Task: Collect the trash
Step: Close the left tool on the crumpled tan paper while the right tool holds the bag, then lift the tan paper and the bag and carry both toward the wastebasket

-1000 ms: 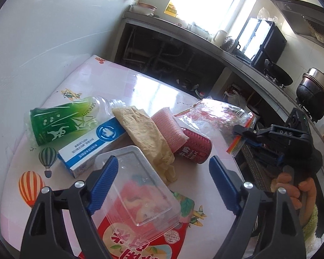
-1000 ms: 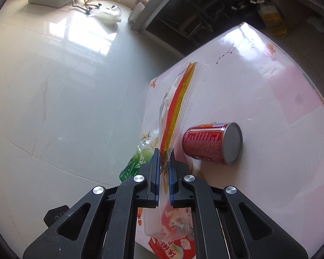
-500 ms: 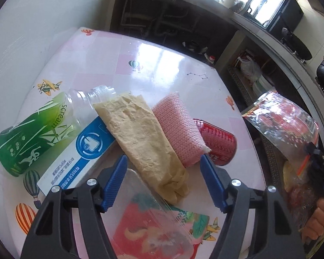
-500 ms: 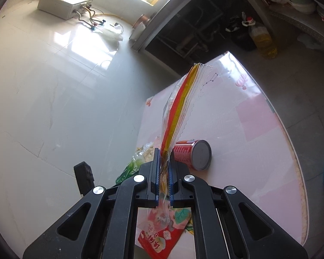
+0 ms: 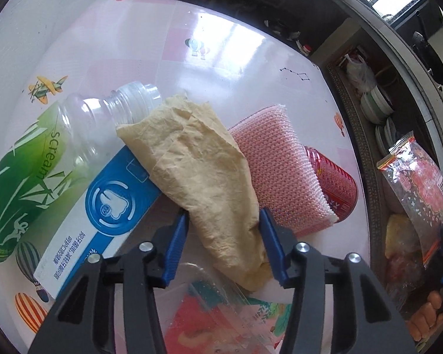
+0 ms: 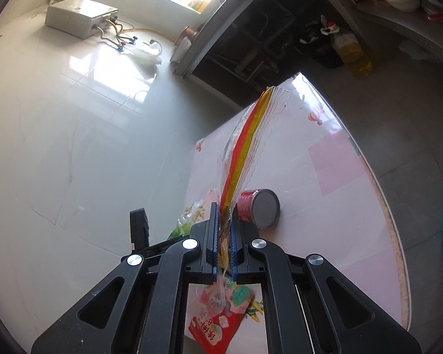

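- Our left gripper [image 5: 224,230] is closing around the crumpled tan paper wrapper [image 5: 200,177], pads not yet pressing.
- Our right gripper [image 6: 224,221] stays clamped on the clear zip-top plastic bag [image 6: 245,147].

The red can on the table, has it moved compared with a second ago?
No. The red can lies against the pink sponge, beside the tan paper, as before; only the camera shifted.

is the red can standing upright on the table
No, the red can lies on its side on the table, its flat end facing the right wrist camera.
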`<state>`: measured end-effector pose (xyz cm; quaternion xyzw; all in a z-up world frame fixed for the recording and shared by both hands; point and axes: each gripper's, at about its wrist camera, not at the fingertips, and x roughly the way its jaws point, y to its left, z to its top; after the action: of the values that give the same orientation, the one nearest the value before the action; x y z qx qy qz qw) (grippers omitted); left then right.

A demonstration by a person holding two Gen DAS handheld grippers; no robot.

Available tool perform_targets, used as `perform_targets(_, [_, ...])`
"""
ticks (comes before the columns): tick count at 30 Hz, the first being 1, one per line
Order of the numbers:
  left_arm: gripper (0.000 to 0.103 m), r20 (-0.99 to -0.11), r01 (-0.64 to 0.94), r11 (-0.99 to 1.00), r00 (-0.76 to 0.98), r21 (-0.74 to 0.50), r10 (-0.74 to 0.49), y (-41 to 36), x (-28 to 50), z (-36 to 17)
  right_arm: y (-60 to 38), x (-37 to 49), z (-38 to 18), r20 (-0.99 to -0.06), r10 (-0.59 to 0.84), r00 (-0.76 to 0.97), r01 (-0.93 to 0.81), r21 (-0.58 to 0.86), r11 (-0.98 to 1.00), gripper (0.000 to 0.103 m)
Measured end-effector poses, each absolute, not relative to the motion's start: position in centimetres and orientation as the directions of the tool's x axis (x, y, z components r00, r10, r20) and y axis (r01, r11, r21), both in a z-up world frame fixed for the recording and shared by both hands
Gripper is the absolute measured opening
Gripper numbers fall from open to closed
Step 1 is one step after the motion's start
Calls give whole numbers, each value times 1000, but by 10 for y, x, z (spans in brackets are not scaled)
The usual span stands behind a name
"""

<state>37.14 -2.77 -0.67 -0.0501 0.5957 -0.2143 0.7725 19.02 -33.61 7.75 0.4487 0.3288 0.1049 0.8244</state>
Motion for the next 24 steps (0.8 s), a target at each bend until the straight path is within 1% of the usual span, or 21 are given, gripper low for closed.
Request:
perform_targets(2, [34,-895,266,901,200,-342,-399,-29,369,-7,-337,189,78,-448,467,762,124,810,573,5])
perform_targets(3, [31,-892,264,899,199,-349,-405,-28,368,-7,-338,189,78,-447,467,763,126,811,572,5])
perform_targets(5, [20,-888,258,897,201,-359,-413,-24,366,-8,-338,188,78,-448,465,764,128,811,571,5])
perform_targets(8, [10,-878,255,893,217,-371,-426,-19,364,-5,-337,188,79,-449,462,765,132,811,570,5])
perform_targets(11, [6,-864,260,889,248,-377,-438,-15,359,4,-338,187,79,-450,460,766,132,810,571,5])
perform_targets(14, [4,-845,270,882,282,-385,-455,-10,354,16,-339,187,80,-451,454,768,135,808,573,5])
perform_targets(24, [4,-767,321,851,379,-416,-518,2,332,62,-340,185,83,-453,442,774,141,804,577,5])
